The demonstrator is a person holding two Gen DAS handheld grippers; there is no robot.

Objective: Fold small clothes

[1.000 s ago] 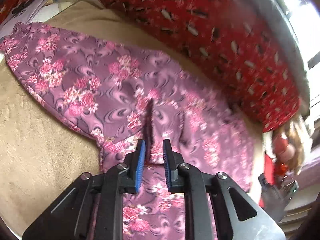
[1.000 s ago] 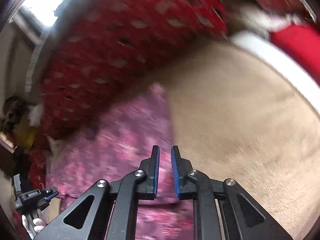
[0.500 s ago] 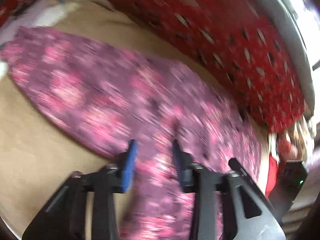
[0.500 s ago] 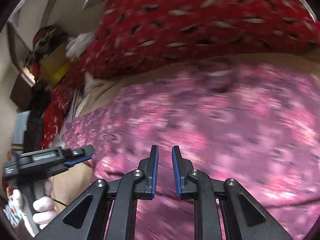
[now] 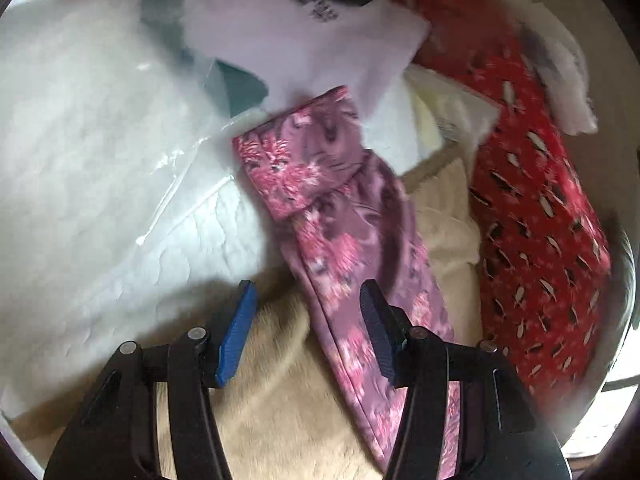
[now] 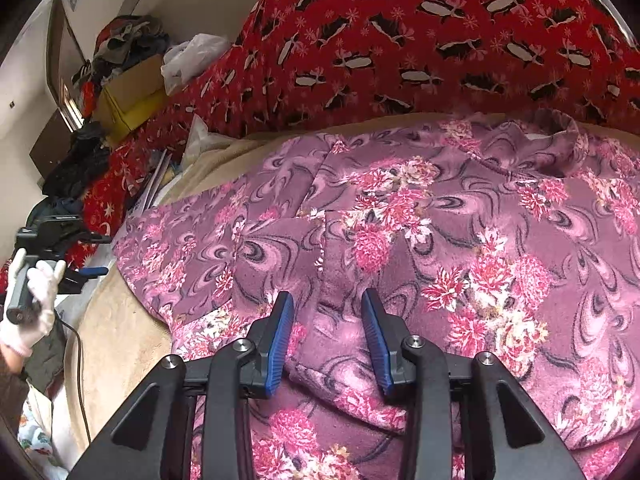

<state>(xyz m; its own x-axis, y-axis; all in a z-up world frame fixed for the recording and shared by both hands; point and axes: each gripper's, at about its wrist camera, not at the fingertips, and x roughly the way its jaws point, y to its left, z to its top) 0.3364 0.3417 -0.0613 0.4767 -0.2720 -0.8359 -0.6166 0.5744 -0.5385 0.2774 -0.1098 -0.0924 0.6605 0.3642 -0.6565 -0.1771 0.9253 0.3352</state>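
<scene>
Right wrist view has the floral garment (image 6: pixel 420 240) spread over most of the beige blanket (image 6: pixel 116 340), with one layer already lapped across the middle, so my guess is we're between folds. The right gripper (image 6: pixel 326 344) hangs just above the fabric with its jaws opening; cloth lies under the gap, but the pads aren't pinching anything. Off to the side you can see a gloved hand (image 6: pixel 32 300) holding the left gripper's handle.

From the left wrist, the left gripper (image 5: pixel 306 334) is also opening and empty. The garment's sleeve (image 5: pixel 320 208) runs away from it, with its cuff end lying on a pile of clear plastic bags and white papers (image 5: pixel 304 40). Part of the sleeve edge sits between the fingers, untouched.

Next move probably means closing on that sleeve and bringing it in over the body, while the right side finds a hem. The fabric looks soft and floppy, so it'll likely sag if pinched at only one point.

Room's pretty cluttered: a red patterned quilt (image 6: pixel 440 40) bunched behind the blanket, a yellow box (image 6: pixel 132 96), and heaps of clothes by the wall.
</scene>
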